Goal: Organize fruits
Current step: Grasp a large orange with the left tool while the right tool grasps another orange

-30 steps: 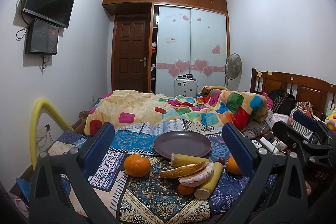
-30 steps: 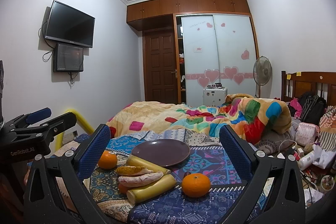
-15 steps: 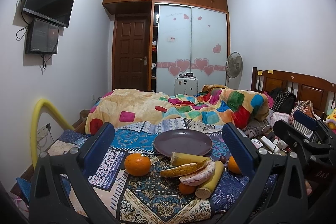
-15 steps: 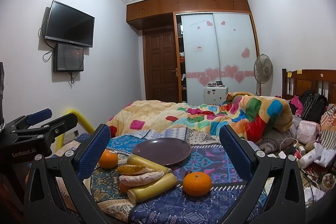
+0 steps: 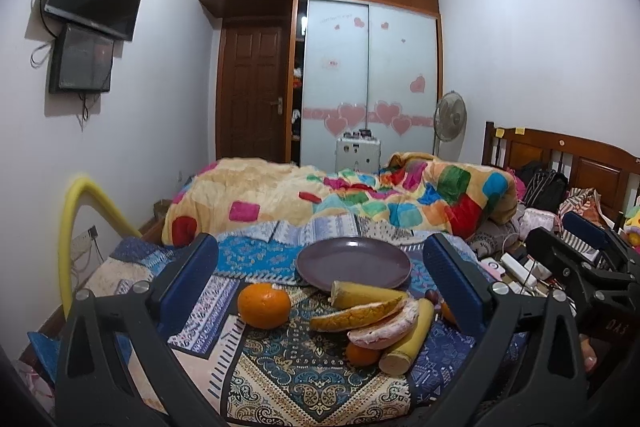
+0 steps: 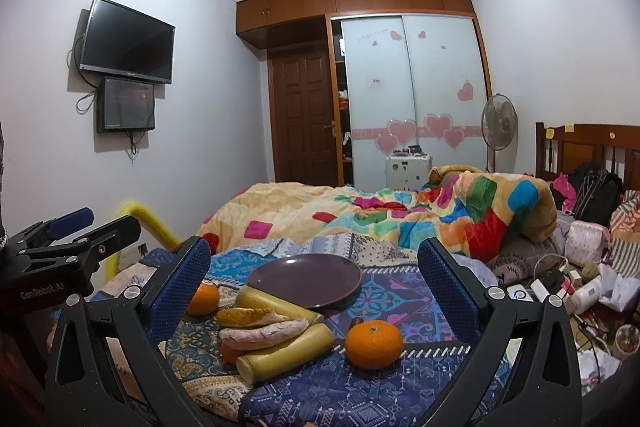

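Meanwhile, both the left gripper (image 5: pixel 320 281) and right gripper (image 6: pixel 314 281) hover released above fruit piled beside a purple plate (image 6: pixel 305 281) on the bed (image 6: pixel 380 387).

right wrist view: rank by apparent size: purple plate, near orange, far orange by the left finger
1. purple plate: clearly the largest.
2. near orange.
3. far orange: looks smallest, but it is farther away and partly hidden behind the right gripper's finger, so the two oranges may be alike.

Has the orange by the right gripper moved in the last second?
No. In the right wrist view the orange lies on the same patch of blue cloth, just as far from the plate; only the camera shifted slightly.
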